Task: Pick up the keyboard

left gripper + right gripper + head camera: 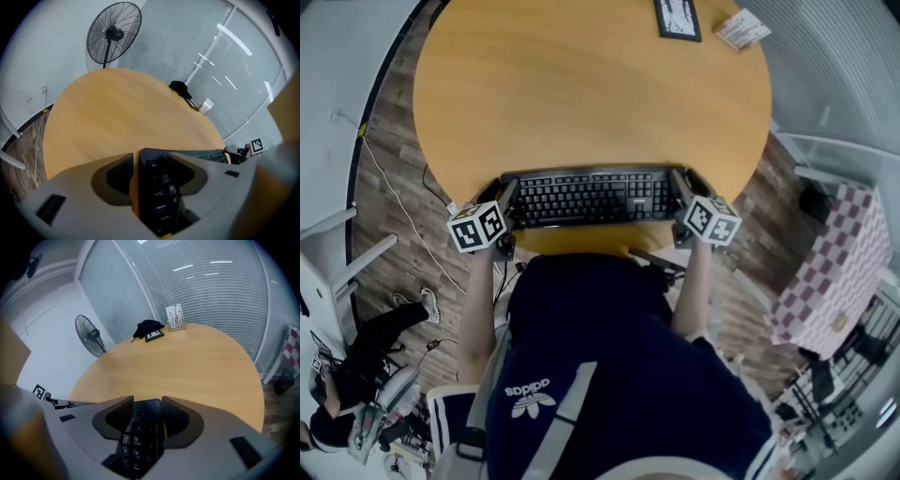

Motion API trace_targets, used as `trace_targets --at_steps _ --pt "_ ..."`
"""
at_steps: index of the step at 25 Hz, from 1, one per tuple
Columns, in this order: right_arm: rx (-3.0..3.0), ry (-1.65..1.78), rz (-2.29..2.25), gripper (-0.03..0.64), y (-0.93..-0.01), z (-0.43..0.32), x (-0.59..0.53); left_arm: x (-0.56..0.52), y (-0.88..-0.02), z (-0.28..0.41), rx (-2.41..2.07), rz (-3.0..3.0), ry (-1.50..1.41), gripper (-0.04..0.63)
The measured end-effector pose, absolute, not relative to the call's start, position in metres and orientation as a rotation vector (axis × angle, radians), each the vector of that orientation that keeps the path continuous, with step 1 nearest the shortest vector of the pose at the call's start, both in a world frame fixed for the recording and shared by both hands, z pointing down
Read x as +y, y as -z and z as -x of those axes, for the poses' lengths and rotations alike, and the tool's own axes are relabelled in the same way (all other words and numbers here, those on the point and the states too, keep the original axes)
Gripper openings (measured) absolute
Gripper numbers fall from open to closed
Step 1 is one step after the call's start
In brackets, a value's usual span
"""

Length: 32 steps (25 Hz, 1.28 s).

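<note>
Left claw (150,160) spread wide. Keyboard (158,197) end sits between jaws; bare gap on 9 o'clock side, 3 o'clock contact unclear. Round wooden surface (117,112) beyond. Standing fan (114,33) at 11 o'clock.

In the head view I lose both ends of the keyboard (591,197) under the left gripper (510,199) and right gripper (680,189), and the top edge cuts off the photo frame (678,17).
</note>
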State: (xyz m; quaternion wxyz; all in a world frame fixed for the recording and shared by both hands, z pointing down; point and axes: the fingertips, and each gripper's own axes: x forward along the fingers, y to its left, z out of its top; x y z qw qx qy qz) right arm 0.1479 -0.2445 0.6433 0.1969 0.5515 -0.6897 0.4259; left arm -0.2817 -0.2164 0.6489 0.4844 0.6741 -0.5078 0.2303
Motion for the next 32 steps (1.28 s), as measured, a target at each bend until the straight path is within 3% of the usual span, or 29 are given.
trace_targets --at_steps 18,32 --pt "-1.964 -1.376 -1.487 0.178 -0.66 -0.147 -0.236 -0.216 -0.651 0.28 -1.219 -1.633 -0.472 0.19" --pt "-2.108 -1.196 -1.556 0.178 -0.609 -0.146 -0.247 -0.239 -0.6 0.276 -1.287 -1.796 -0.439 0.186"
